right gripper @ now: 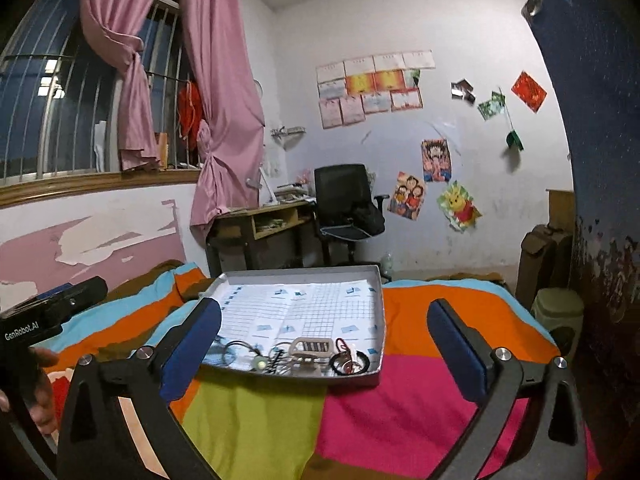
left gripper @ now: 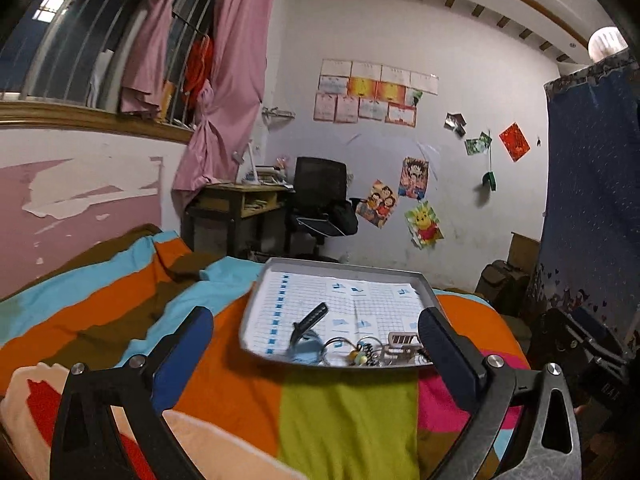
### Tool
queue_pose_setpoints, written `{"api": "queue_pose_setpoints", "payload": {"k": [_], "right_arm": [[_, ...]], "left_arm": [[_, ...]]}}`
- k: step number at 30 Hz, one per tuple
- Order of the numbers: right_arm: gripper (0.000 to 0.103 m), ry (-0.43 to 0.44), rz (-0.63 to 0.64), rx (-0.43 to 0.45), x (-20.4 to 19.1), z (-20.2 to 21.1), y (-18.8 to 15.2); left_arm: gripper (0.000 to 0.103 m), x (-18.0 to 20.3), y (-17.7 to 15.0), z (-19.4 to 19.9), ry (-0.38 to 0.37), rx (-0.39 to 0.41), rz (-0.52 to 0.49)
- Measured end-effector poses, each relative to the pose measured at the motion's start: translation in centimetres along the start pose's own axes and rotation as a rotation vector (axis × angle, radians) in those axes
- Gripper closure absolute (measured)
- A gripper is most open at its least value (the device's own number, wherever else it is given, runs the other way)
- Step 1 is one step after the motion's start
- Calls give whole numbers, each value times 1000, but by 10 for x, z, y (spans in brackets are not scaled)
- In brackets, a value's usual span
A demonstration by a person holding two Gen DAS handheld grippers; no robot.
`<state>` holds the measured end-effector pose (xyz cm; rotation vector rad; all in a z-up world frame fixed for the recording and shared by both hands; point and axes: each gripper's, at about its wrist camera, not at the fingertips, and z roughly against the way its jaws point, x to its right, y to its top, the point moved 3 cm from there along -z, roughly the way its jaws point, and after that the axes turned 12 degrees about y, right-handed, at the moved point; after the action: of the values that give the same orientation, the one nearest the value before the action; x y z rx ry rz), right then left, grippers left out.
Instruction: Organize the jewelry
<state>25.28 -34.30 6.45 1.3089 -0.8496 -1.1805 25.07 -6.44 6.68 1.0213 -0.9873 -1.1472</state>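
Note:
A shallow grey tray (left gripper: 256,300) (right gripper: 378,280) lined with gridded paper rests on a striped bedspread. Along its near edge lies a cluster of small items: a black hair clip (left gripper: 310,318), a blue piece (left gripper: 306,348), metal rings (left gripper: 340,346) (right gripper: 240,350), a white comb-like clip (left gripper: 402,344) (right gripper: 312,347), a green bead (right gripper: 261,364) and black hair ties (right gripper: 352,362). My left gripper (left gripper: 316,322) stands open, held back from the tray, nothing between its blue pads. My right gripper (right gripper: 324,322) is open too and empty, above the bedspread in front of the tray.
The colourful bedspread (left gripper: 240,380) (right gripper: 400,400) covers the bed all around the tray. A hand on the left gripper's body (right gripper: 40,316) shows at the left of the right wrist view. Beyond the bed stand a desk (right gripper: 260,220) and a black office chair (right gripper: 344,204); a dark blue curtain (left gripper: 592,200) hangs at the right.

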Motion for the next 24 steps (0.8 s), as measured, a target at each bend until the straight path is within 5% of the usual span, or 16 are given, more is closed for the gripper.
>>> {"api": "queue_pose_setpoints", "payload": {"k": [11, 24], "right_arm": [[1, 13, 69, 71, -61, 86, 2], [1, 4, 37, 50, -94, 143, -27]], "left_arm": [[0, -40, -27, 73, 10, 42, -24], [0, -66, -54, 115, 33, 31, -25]]}}
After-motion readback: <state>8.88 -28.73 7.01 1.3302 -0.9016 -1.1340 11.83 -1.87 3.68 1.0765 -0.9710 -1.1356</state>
